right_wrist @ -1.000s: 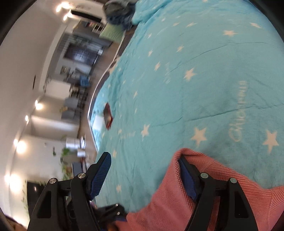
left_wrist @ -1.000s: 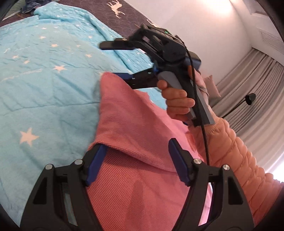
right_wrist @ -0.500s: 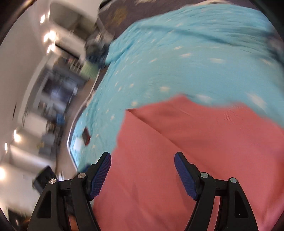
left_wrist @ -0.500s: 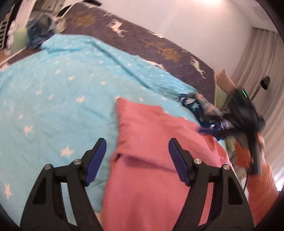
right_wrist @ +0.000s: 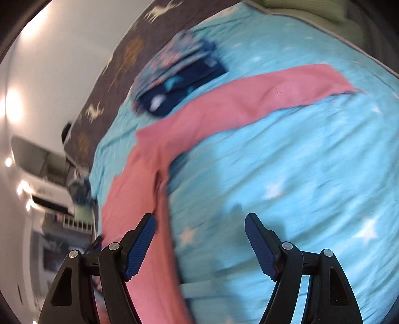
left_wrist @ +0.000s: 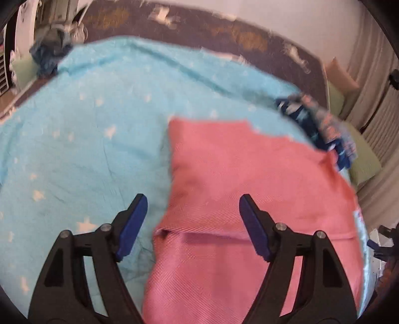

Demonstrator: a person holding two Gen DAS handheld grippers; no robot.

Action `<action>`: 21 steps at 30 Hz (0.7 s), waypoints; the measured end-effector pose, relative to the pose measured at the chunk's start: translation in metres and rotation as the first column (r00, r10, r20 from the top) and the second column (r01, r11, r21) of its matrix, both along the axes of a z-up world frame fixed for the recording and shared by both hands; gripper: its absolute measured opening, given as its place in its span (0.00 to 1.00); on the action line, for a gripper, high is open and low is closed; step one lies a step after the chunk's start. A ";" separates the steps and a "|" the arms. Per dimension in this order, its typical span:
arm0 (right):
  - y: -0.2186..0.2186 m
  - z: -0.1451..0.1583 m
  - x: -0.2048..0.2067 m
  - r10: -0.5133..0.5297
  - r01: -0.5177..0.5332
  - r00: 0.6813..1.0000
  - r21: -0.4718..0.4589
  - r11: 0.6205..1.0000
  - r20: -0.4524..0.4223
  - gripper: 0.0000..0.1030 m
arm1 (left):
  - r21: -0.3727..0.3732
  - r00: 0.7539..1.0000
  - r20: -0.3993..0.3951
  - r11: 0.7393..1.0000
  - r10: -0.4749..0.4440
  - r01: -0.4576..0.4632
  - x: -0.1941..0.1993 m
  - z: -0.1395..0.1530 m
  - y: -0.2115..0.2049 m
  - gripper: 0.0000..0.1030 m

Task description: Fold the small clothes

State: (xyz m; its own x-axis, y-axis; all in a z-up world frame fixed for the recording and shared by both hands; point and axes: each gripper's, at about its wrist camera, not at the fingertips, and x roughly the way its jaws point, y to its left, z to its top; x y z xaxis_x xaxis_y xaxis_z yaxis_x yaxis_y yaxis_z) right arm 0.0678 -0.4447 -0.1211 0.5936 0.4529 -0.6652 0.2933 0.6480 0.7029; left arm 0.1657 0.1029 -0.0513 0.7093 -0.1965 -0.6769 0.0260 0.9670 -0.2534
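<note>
My left gripper (left_wrist: 192, 224): jaws wide, empty, above the folded pink knit garment (left_wrist: 249, 189) on the turquoise star-print bedspread (left_wrist: 87, 149). My right gripper (right_wrist: 199, 239): wide, empty; only its view shows the garment's long sleeve (right_wrist: 274, 92). Dark-blue patterned clothes pile (right_wrist: 179, 74) beyond, blurred; I cannot make out its pieces.

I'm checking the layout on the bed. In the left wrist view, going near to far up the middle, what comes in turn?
Left gripper → pink garment → turquoise star blanket → dark patterned bedspread → white wall.
</note>
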 end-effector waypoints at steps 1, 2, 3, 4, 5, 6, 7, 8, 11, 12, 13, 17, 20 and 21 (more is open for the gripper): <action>-0.009 -0.002 0.000 -0.027 0.027 1.000 0.012 1.000 0.009 0.74 | -0.005 0.999 0.032 1.000 -0.028 0.028 -0.008 0.014 -0.006 0.74; -0.022 -0.006 -0.001 -0.081 0.080 0.997 0.043 0.996 0.019 0.74 | -0.001 0.997 0.053 0.999 -0.048 0.048 -0.012 0.023 -0.013 0.74; -0.030 -0.011 -0.001 -0.130 0.128 0.991 0.079 0.989 0.020 0.74 | 0.006 0.995 0.067 0.998 -0.067 0.067 -0.015 0.030 -0.019 0.75; -0.040 -0.017 -0.003 -0.185 0.182 0.983 0.123 0.976 0.013 0.74 | 0.011 0.993 0.080 0.996 -0.090 0.090 -0.016 0.036 -0.027 0.78; -0.051 -0.025 -0.005 -0.240 0.237 0.971 0.168 0.957 0.000 0.74 | 0.014 0.987 0.094 0.992 -0.128 0.127 -0.021 0.040 -0.038 0.79; -0.063 -0.034 -0.007 -0.300 0.297 0.954 0.212 0.931 -0.019 0.74 | 0.011 0.984 0.100 0.989 -0.150 0.150 -0.022 0.041 -0.048 0.80; -0.073 -0.041 -0.009 -0.351 0.350 0.936 0.237 0.906 -0.038 0.74 | 0.007 0.981 0.098 0.985 -0.170 0.170 -0.024 0.041 -0.058 0.80; -0.083 -0.047 -0.012 -0.390 0.391 0.919 0.243 0.888 -0.055 0.74 | 0.004 0.979 0.091 0.984 -0.180 0.180 -0.022 0.040 -0.062 0.80; -0.110 -0.056 -0.018 -0.492 0.492 0.869 0.215 0.844 -0.056 0.74 | -0.004 0.979 0.043 0.980 -0.199 0.200 -0.018 0.024 -0.087 0.80; -0.118 -0.059 -0.015 -0.505 0.505 0.861 0.207 0.838 -0.054 0.76 | -0.020 0.979 0.018 0.979 -0.202 0.203 -0.014 0.015 -0.096 0.80; -0.127 -0.064 -0.011 -0.503 0.503 0.863 0.210 0.839 -0.058 0.77 | -0.039 0.980 -0.004 0.979 -0.199 0.199 -0.012 0.010 -0.100 0.80; -0.138 -0.075 0.010 -0.530 0.524 0.847 0.228 0.821 -0.042 0.78 | -0.081 0.983 -0.051 0.982 -0.174 0.169 -0.007 -0.009 -0.117 0.80; -0.149 -0.081 0.032 -0.533 0.525 0.846 0.190 0.829 -0.012 0.77 | -0.034 0.985 -0.057 0.986 -0.166 0.164 -0.006 -0.013 -0.124 0.80; -0.154 -0.085 0.040 -0.532 0.525 0.847 0.173 0.833 -0.013 0.77 | -0.033 0.982 -0.065 0.984 -0.175 0.173 -0.005 -0.014 -0.125 0.80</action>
